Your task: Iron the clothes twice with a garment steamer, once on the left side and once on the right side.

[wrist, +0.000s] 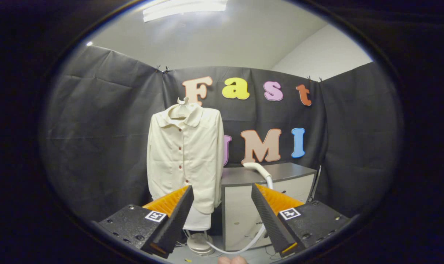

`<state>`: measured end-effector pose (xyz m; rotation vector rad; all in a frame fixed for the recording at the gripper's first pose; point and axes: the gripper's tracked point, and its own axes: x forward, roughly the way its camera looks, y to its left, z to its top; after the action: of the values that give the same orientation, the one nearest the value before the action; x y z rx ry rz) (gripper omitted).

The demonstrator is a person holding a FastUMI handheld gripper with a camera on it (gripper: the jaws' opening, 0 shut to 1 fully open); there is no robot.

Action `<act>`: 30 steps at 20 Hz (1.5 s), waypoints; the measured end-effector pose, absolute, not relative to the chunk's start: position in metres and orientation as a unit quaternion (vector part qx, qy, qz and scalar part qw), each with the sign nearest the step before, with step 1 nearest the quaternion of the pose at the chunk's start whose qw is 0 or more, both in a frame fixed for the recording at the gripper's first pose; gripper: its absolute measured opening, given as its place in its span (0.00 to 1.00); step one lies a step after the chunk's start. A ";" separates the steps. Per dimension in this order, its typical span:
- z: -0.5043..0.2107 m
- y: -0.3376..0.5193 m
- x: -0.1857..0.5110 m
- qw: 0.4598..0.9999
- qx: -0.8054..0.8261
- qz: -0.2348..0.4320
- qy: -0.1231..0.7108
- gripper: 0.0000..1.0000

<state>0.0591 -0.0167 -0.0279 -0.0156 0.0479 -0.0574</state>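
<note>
**A:** What does the room look like from the gripper?

**B:** It's a booth walled with black cloth (pixel 101 121) pinned along its top edge, with a pale ceiling above and a strip light (pixel 185 5) glowing overhead. A white wall (pixel 324 51) shows over the cloth on the right.

**A:** And the clothes?

**B:** A cream button-up shirt (pixel 185 154) hangs upright on a white hanger (pixel 181 102) in front of the back cloth, beyond the fingers and a little toward the left one. Its hem drops behind the left fingertip. Below it stands a pale stand with a round base (pixel 199 244) on the floor.

**A:** Where is the steamer?

**B:** The white steamer head (pixel 257 168) lies on the dark top of a low cabinet (pixel 280 172), just right of the shirt. Its white hose (pixel 244 245) runs down the cabinet's light front and curves across the floor toward the round base.

**A:** What is the gripper doing?

**B:** The gripper (pixel 222 212) is released, its two black fingers with orange backs spread wide, holding nothing. The cabinet's front corner and the shirt's right sleeve show in the gap between them, well beyond the tips.

**A:** Anything else near?

**B:** A bit of a person's fingers (pixel 233 260) shows at the very bottom, under the gap
</note>
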 end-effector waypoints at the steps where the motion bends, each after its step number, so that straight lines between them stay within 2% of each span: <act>1: -0.030 -0.021 0.067 0.999 -0.011 -0.031 0.025 0.96; 10: -0.054 -0.103 0.172 0.998 -0.029 -0.030 0.038 0.96; 15: -0.080 -0.146 0.239 0.998 -0.025 -0.015 0.058 0.96; 22: -0.124 -0.210 0.334 0.994 -0.034 -0.027 0.097 0.96; 30: -0.162 -0.244 0.423 0.990 -0.037 -0.018 0.138 0.93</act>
<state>0.4229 -0.2437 -0.1617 -0.0737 0.2778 -0.0357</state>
